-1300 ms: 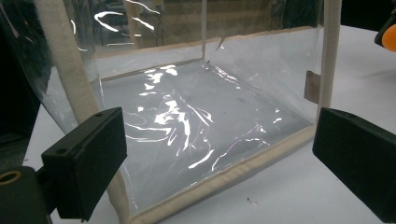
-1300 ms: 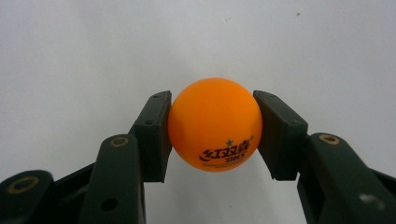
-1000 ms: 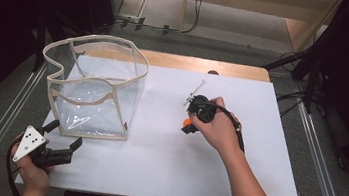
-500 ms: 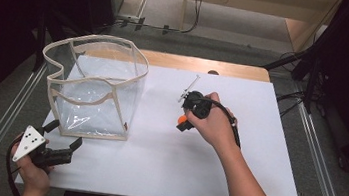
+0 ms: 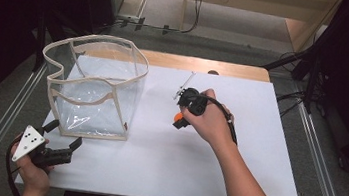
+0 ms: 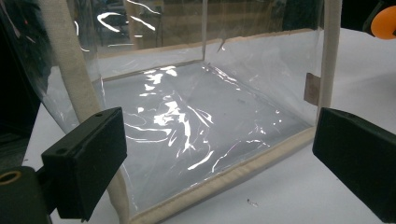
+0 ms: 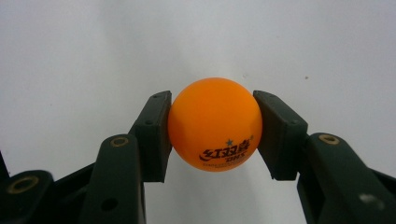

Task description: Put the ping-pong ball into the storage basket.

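An orange table-tennis ball (image 7: 215, 123) is clamped between the two black pads of my right gripper (image 7: 212, 135), over the white table sheet. From above, the same ball (image 5: 178, 117) peeks out under the right gripper (image 5: 180, 120), which a hand holds mid-table, pointing down. A clear plastic bag with beige trim (image 5: 94, 87) stands upright and open-topped at the left. My left gripper (image 5: 62, 140) rests near the table's front left corner, open, just before the bag. Its wide-apart jaws frame the bag's lower front edge (image 6: 219, 179).
The white sheet (image 5: 256, 153) covers the table, with a wooden strip (image 5: 207, 64) along the far edge. Metal rails (image 5: 323, 161) run down both sides. A cable trails from the right gripper over the hand. Dark equipment stands at the far left and right.
The right hand with the ball has shifted slightly left and toward the bag. The left gripper has stayed where it was.
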Available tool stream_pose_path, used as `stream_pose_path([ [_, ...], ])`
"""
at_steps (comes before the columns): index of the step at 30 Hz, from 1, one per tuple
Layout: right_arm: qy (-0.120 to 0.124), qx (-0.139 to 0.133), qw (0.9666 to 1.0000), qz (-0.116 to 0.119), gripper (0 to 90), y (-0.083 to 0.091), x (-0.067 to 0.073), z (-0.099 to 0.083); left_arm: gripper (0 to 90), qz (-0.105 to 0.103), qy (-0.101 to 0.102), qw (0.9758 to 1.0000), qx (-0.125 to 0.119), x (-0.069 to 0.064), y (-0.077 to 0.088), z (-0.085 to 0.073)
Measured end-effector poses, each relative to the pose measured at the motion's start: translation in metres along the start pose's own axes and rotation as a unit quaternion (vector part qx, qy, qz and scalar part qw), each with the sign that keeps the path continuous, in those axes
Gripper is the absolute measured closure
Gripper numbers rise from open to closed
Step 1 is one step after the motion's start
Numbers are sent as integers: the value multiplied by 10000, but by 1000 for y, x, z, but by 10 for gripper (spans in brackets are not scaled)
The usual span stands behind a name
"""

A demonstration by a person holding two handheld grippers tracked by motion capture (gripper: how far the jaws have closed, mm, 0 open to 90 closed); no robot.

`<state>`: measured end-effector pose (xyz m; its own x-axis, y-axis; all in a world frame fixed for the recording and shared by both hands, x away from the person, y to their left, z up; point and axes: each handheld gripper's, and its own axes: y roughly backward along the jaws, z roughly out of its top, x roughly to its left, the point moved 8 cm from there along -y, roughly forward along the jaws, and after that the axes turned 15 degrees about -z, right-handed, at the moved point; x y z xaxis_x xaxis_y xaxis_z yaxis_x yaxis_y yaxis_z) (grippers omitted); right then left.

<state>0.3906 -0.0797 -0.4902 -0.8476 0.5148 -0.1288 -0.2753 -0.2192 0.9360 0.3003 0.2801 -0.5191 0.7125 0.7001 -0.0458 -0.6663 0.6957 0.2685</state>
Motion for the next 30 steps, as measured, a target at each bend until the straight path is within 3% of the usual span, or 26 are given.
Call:
stream_pose_path([
  [17, 125, -78, 9999, 43, 486, 10, 3, 23, 36, -11, -11, 10000, 13, 0, 0, 0],
  [22, 213, -80, 9994, 257, 486, 11, 6, 28, 36, -12, -7, 10000, 12, 0, 0, 0],
  [23, 140, -78, 9995, 265, 486, 11, 8, 29, 36, -14, -7, 10000, 13, 0, 0, 0],
  [30, 239, -110, 9993, 248, 486, 13, 8, 36, 36, -16, 4, 10000, 17, 0, 0, 0],
])
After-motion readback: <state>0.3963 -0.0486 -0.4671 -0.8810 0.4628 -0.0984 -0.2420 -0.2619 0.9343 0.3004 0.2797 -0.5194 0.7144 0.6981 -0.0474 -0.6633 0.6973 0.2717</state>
